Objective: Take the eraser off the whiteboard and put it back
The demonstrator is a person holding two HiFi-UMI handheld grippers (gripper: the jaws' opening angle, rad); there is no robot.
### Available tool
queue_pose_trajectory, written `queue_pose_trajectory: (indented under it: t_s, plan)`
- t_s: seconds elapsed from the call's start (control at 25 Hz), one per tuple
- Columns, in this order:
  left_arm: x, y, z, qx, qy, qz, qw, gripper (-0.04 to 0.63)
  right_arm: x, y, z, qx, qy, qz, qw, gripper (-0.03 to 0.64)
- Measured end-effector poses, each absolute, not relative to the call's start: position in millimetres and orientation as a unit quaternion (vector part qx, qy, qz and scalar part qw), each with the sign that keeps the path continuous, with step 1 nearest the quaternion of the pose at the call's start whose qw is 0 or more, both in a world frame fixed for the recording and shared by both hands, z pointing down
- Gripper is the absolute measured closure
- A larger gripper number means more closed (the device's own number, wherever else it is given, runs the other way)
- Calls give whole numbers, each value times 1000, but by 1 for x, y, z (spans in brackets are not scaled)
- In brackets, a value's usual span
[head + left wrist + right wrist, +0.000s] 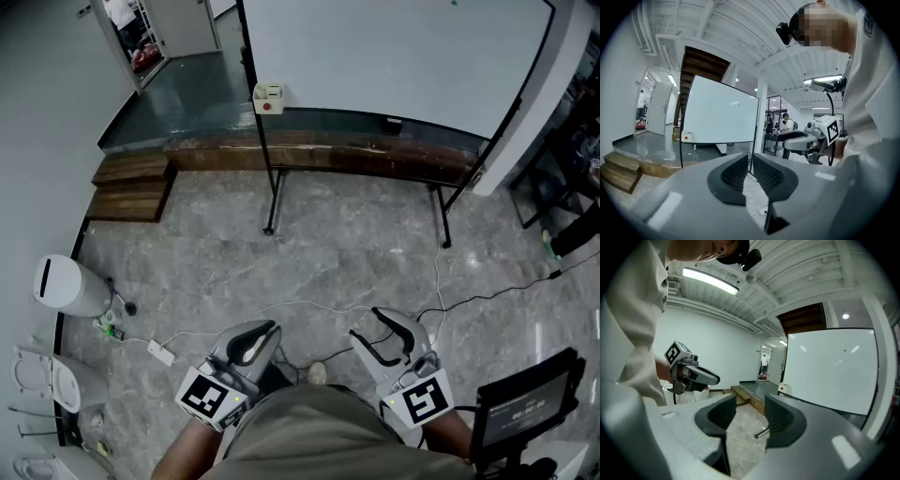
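The eraser, a small cream block with a red dot, sticks to the lower left corner of the whiteboard far ahead of me. It also shows in the left gripper view as the eraser and in the right gripper view as the eraser. My left gripper is held low near the person's body, shut with nothing between its pads. My right gripper is beside it, open and empty. Both point toward the board from a distance. The left gripper and the right gripper each show in their own views.
The whiteboard stands on black legs on a grey stone floor. Wooden steps lie at the left, with a white bin nearer. A power strip and cables cross the floor. A black screen stands at the right.
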State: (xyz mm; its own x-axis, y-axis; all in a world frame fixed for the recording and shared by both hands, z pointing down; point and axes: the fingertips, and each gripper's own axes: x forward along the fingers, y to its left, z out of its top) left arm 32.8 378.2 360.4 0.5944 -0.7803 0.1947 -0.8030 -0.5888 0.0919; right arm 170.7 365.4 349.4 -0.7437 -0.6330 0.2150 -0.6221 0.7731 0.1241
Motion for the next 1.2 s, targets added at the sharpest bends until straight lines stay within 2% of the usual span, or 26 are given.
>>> queue_pose_trajectory:
  t_s: [0.8,0.88,1.04,1.2]
  plan:
    - [15,365,357,886,-453,51,86,552,153,348,354,332,-934,-15,135,426]
    - [7,360,360,884,-456,53,89,552,148,339,355,337,-932,-12,136,460]
    - [-8,347,358,877,-469,57,89,556,141,322,359,350,-927,-8,136,599]
    - [-30,334,359,874,-475,47,91,588,123,305,360,348,-925,-10,150,614]
